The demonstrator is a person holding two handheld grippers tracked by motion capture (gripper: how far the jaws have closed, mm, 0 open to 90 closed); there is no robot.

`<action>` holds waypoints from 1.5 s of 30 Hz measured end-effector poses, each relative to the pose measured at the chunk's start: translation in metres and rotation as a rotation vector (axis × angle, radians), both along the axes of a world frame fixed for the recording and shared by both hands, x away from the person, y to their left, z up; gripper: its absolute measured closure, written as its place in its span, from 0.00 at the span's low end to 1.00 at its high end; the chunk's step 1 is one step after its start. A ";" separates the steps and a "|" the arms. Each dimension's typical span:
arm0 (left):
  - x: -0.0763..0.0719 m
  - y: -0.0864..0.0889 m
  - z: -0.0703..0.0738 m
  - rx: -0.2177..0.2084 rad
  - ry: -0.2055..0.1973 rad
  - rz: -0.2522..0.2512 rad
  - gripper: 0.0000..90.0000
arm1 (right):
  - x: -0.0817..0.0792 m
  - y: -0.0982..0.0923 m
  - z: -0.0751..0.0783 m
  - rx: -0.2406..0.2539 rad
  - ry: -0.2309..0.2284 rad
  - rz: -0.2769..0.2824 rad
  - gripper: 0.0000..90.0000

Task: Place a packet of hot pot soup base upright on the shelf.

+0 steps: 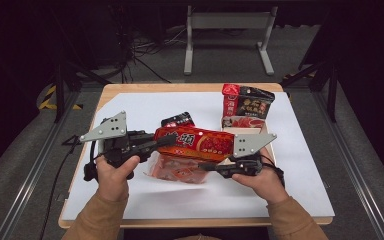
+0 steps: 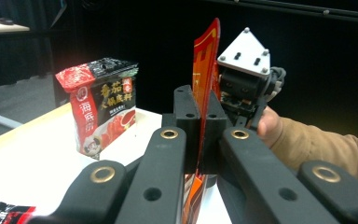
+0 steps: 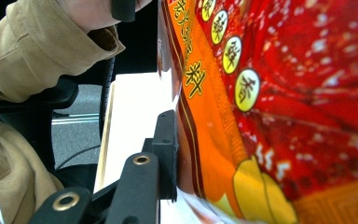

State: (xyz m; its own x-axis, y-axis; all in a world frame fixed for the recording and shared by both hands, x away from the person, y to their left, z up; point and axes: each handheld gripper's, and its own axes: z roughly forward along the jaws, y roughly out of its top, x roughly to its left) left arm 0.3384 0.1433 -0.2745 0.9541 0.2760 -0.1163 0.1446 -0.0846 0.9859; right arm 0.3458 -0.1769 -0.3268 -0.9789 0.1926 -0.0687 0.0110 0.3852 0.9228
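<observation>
Pinching the red packet point(image 1: 196, 143) between them, left gripper point(image 1: 164, 141) and right gripper point(image 1: 207, 166) fingers held it above the surface point(image 1: 145, 107)

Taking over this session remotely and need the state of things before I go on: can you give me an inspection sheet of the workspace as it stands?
Surface: wooden table under a white sheet.
Job's things: red-orange packet lifted off the sheet, held at both ends.
Clutter: clear red packet lying flat beneath it; black-red packet behind it; upright red-black pouch at the far right; open box in front of the pouch.
Grippers: left gripper shut on the packet's left end; right gripper clamps its lower right edge.
Cables: black cable trailing off the table's left edge; tangle on the floor behind.
Surroundings: grey carpet, metal stand, dark backdrop.
</observation>
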 end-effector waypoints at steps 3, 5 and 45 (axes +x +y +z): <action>0.002 0.001 -0.001 0.009 -0.003 0.011 0.98 | -0.002 -0.002 0.004 -0.007 0.013 -0.018 0.78; 0.003 0.001 -0.002 0.005 0.002 0.013 0.98 | -0.002 -0.003 0.006 -0.012 0.015 -0.027 0.79; 0.031 0.020 -0.023 0.139 0.074 0.171 0.43 | 0.006 -0.041 0.073 -0.075 0.181 -0.144 0.79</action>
State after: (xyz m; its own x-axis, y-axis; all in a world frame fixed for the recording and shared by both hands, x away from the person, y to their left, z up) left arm 0.3692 0.1636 -0.2973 0.8823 0.4512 -0.1339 0.2399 -0.1865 0.9527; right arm 0.3519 -0.2182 -0.2534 -0.9392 0.3324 0.0857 0.2333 0.4349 0.8697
